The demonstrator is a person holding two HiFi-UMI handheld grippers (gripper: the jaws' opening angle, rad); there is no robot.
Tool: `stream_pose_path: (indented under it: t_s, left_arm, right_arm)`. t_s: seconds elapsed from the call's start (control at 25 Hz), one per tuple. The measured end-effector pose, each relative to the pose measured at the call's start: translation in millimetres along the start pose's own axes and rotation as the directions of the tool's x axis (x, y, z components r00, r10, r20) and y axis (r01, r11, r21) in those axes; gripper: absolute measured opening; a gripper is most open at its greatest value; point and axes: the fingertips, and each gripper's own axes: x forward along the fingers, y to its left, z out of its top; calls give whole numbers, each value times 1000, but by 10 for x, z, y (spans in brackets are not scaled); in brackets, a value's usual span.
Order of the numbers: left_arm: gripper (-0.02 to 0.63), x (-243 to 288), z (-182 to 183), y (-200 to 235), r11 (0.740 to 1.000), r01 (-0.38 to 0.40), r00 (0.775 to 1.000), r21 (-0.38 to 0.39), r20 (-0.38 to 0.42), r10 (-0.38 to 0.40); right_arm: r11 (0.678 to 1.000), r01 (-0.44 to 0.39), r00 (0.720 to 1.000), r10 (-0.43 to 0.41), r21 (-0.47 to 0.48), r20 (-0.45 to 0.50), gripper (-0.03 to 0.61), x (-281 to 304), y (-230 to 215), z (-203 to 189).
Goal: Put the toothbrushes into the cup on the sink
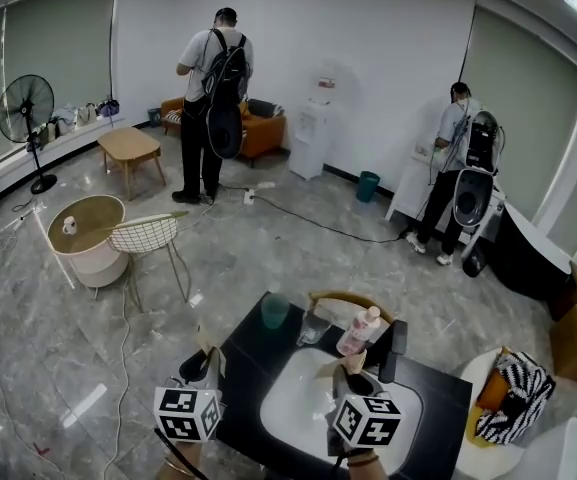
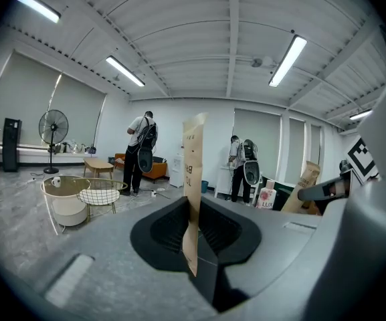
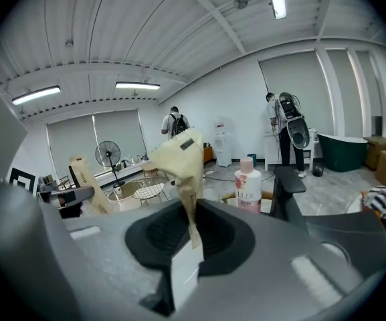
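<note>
Both grippers hover at the near side of a white sink (image 1: 303, 398) set in a black counter (image 1: 248, 348). My left gripper (image 1: 206, 366) is shut on a flat brown paper toothbrush pack (image 2: 193, 172) that stands upright between its jaws. Over the basin, my right gripper (image 1: 348, 373) is shut on a crumpled brown paper toothbrush pack (image 3: 181, 162). A green cup (image 1: 275, 311) stands at the counter's far edge, beyond both grippers. Beside it are a clear glass (image 1: 313, 325) and a pink bottle (image 1: 358, 331).
A black faucet (image 1: 398, 340) rises right of the bottle. A striped bag (image 1: 513, 396) lies at the right. Beyond the counter are a wire chair (image 1: 148, 236), a round table (image 1: 86, 230), a floor cable (image 1: 308, 218), a fan (image 1: 28, 118) and two standing persons (image 1: 211, 98) (image 1: 455, 168).
</note>
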Motion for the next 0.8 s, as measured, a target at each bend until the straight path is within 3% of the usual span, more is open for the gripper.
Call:
stream_pose_path:
  t_s: [0.8]
  left_arm:
    - [49, -21, -151, 141, 997, -56, 998, -44, -14, 56]
  right_arm:
    - [999, -24, 999, 24, -25, 33, 37, 176, -20, 326]
